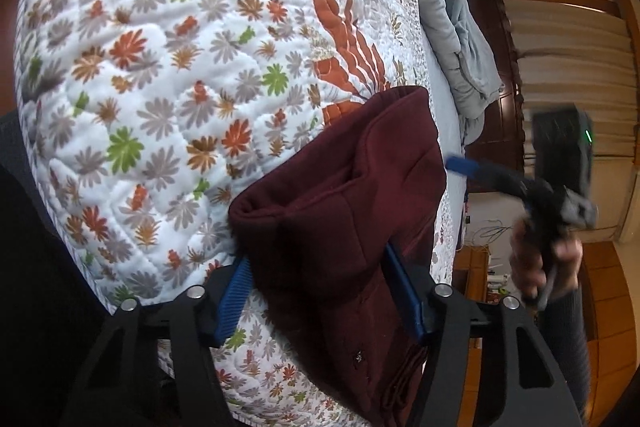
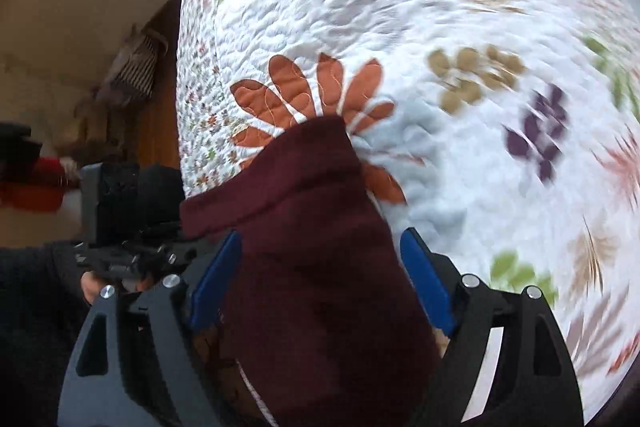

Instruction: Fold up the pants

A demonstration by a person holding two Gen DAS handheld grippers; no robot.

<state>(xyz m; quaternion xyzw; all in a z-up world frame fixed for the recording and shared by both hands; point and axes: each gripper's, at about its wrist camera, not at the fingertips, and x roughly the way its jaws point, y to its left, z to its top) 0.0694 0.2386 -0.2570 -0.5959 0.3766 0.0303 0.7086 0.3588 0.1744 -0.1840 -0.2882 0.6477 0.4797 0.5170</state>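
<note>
A white quilt (image 1: 160, 67) with little flowers covers the bed. The dark red pants (image 1: 340, 207) lie bunched up on it. The left gripper (image 1: 320, 279) has its blue fingers (image 1: 236, 291) squeezing a thick fold of the pants. The right gripper (image 2: 320, 279) has pants between its blue pads (image 2: 428, 283), but there are gaps, so it is let go. That view is blurry. A gray blanket (image 1: 452, 27) sits past the pants. The room behind is hard to see.

Two black angular plastic grippers (image 1: 320, 291) (image 2: 320, 279) are showing ribbed blue finger pads (image 1: 234, 293) and silver round screws (image 1: 196, 291). At the lower right of the left wrist frame, a dark grey knitted sleeve (image 1: 570, 339) is covering the person's arm.
</note>
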